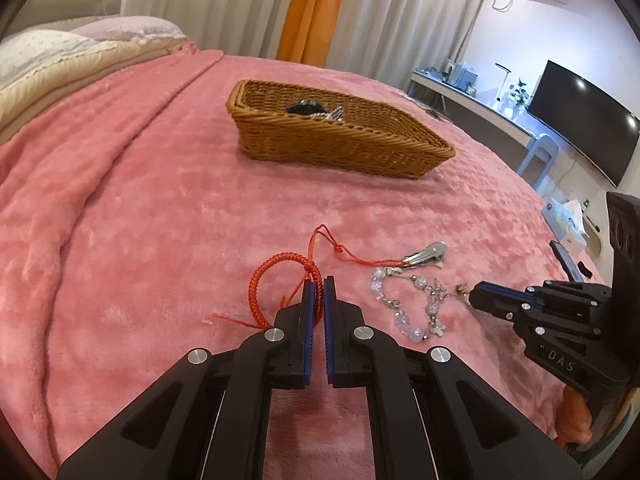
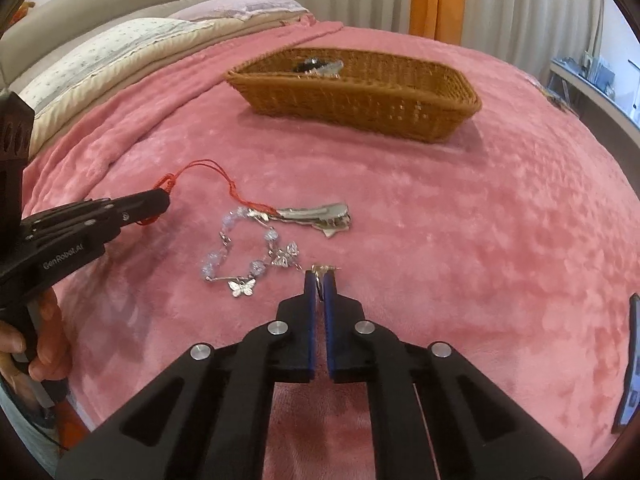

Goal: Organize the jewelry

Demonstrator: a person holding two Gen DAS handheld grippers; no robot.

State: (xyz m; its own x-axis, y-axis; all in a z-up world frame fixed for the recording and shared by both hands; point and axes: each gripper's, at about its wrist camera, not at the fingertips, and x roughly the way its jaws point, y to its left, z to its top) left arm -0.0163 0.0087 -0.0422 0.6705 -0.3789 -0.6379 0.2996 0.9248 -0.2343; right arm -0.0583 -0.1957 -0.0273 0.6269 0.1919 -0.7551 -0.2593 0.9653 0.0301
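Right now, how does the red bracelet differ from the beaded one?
The red braided cord bracelet is plain woven string with trailing ends; the crystal bead bracelet is metal links with clear beads and butterfly charms. The left hand-held gripper pinches the red one's band; the right hand-held gripper pinches the beaded one's end. Both lie on the pink blanket.

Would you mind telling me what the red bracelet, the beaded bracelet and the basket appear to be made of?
Red bracelet: braided cord, matte, with knotted loose ends.
Beaded bracelet: clear crackled beads, glass or plastic, on shiny silver-toned links with butterfly charms.
Basket: brown woven wicker, possibly synthetic rattan; the weave is visible.
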